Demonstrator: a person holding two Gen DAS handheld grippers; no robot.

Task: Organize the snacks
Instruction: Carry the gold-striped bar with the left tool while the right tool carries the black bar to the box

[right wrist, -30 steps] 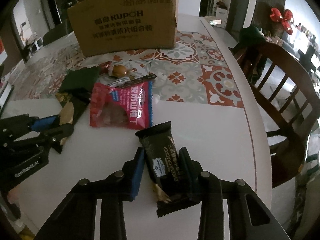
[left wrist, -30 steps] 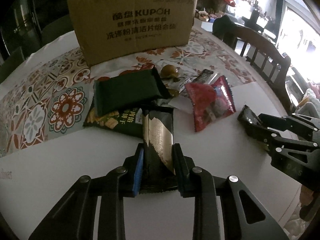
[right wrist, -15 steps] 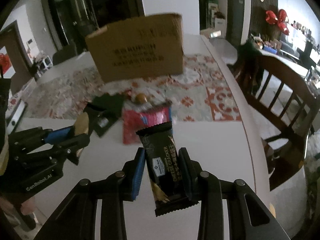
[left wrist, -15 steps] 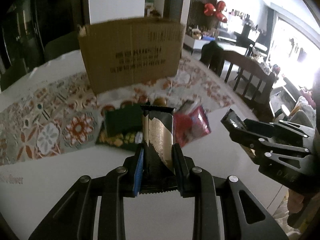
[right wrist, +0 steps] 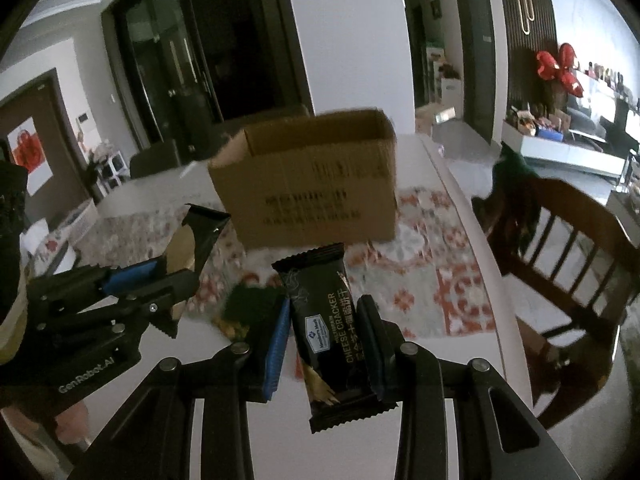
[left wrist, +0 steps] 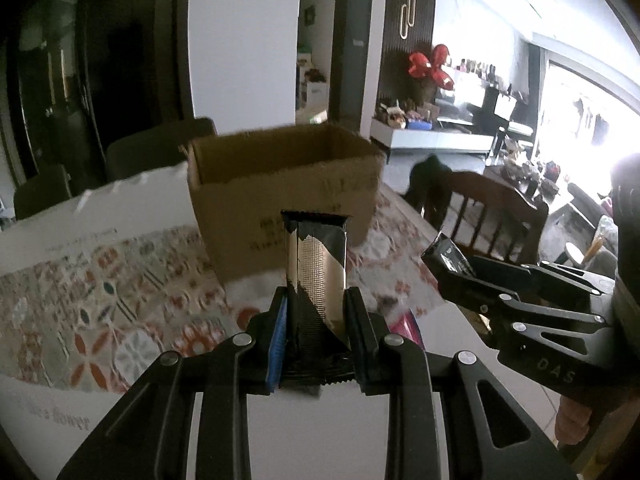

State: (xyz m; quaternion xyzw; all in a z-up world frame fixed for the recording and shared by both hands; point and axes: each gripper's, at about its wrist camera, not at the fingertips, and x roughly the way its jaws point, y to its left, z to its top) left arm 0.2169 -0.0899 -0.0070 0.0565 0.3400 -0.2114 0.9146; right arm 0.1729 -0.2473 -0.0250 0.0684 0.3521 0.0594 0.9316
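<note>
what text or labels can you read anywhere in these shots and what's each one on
"CHEESE CRACKER" on the black cracker packet held in the right tool.
"Member's Mark" seems to be on that packet's small white logo; tiny, uncertain.
"GenRobot.AI" on the left tool's body.
"DAS" on the right tool's body, in the left wrist view.
"flower" on the table mat; the word before it is blurred.
Cardboard box: printed lines too blurred to read.

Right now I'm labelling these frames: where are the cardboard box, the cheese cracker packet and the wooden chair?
cardboard box [right wrist: 316,200]: right wrist view, printed front wall.
cheese cracker packet [right wrist: 330,328]: right wrist view, middle of the wrapper, between the claw's fingers.
wooden chair [right wrist: 560,236]: right wrist view, backrest slats.
</note>
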